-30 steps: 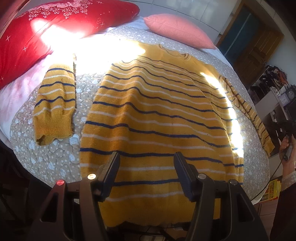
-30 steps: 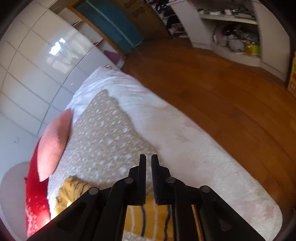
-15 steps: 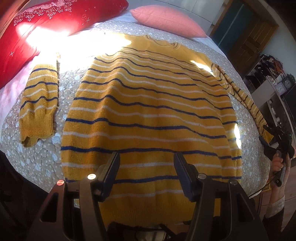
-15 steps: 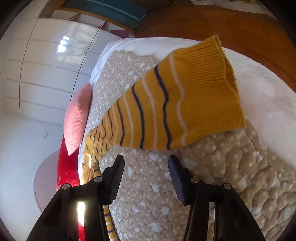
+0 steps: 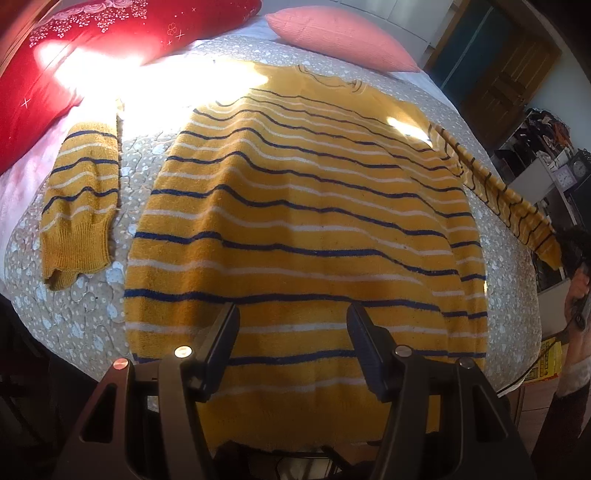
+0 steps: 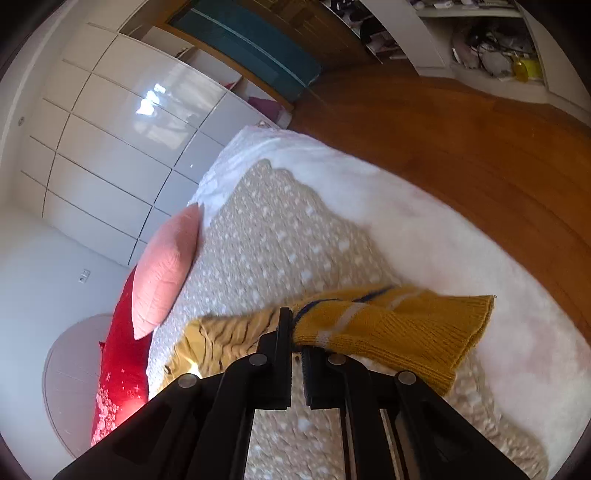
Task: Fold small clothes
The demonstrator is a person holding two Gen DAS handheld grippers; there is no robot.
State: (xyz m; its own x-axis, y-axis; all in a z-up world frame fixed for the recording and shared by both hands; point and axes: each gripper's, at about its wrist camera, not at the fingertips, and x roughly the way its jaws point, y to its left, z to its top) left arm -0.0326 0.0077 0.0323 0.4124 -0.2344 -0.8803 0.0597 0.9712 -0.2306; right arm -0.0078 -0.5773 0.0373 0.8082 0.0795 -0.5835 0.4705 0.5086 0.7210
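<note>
Lying flat on the bed (image 5: 44, 295) with its body spread wide, the striped sweater (image 5: 295, 206) is laid out ready for folding. The right gripper (image 6: 295, 332) has its fingers clenched on the right sleeve (image 6: 388, 332) near the cuff, apparently lifting it clear of the quilt to carry it inward. The left gripper (image 5: 291, 328) hovers over the hem, fingers released and holding nothing, likely waiting to pin the body

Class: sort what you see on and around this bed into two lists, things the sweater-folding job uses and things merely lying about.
Job: yellow striped sweater; its sleeve, pinched in the right gripper; left gripper, open.

Lying about: red pillow; pink pillow; shelf clutter.
</note>
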